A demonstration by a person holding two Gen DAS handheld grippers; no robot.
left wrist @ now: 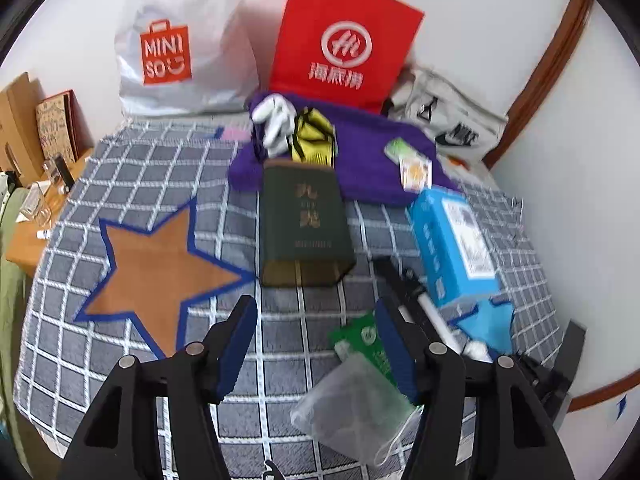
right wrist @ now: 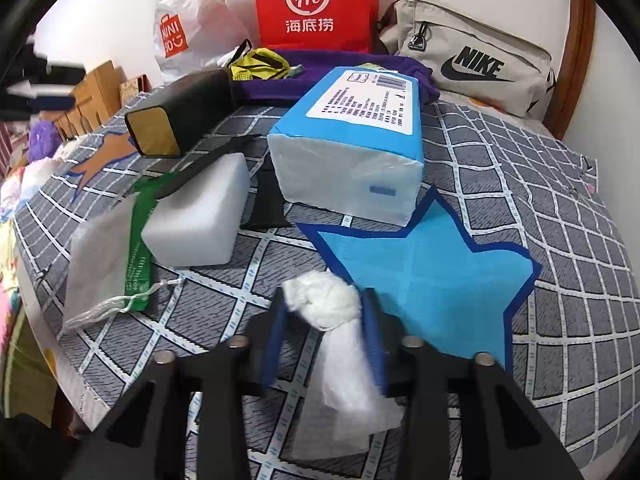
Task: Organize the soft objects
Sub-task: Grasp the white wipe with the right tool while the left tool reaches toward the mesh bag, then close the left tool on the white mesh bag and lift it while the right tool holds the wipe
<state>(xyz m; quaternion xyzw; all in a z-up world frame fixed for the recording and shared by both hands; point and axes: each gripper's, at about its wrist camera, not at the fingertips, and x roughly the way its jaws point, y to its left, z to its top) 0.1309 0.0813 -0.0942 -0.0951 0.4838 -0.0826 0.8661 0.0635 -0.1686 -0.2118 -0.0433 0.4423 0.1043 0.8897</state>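
**White bag pinched on the checked bed, left tool hanging open**

The right gripper [right wrist: 324, 312] has its blue-padded jaws pinching a crumpled white plastic bag [right wrist: 326, 300]; the knotted top bulges between the pads and the loose tail trails back under the tool. It sits just at the near edge of the blue star [right wrist: 432, 276] printed on the grey checked bedcover [right wrist: 568, 248].

The left gripper [left wrist: 316, 344] hangs over the bedcover with its jaws spread wide and nothing between them. Just beside its right finger lies a translucent drawstring pouch [left wrist: 352, 404] resting on a green packet [left wrist: 360, 332], and off to its left is the orange star [left wrist: 160, 272].

Further up the bed a blue pack of tissues [right wrist: 352, 140] lies at the far point of the blue star. Next to it is a white foam block [right wrist: 200, 216] with a black strap [right wrist: 208, 164] lying across its top. A dark green tin [left wrist: 302, 228] lies on its side beyond them, its far end touching a purple towel [left wrist: 368, 152] that carries a yellow and black pouch [left wrist: 314, 136].

Against the wall stand a red paper bag [left wrist: 344, 40] and a white Miniso bag [left wrist: 176, 40], with a beige Nike bag [right wrist: 472, 60] lying to the right.
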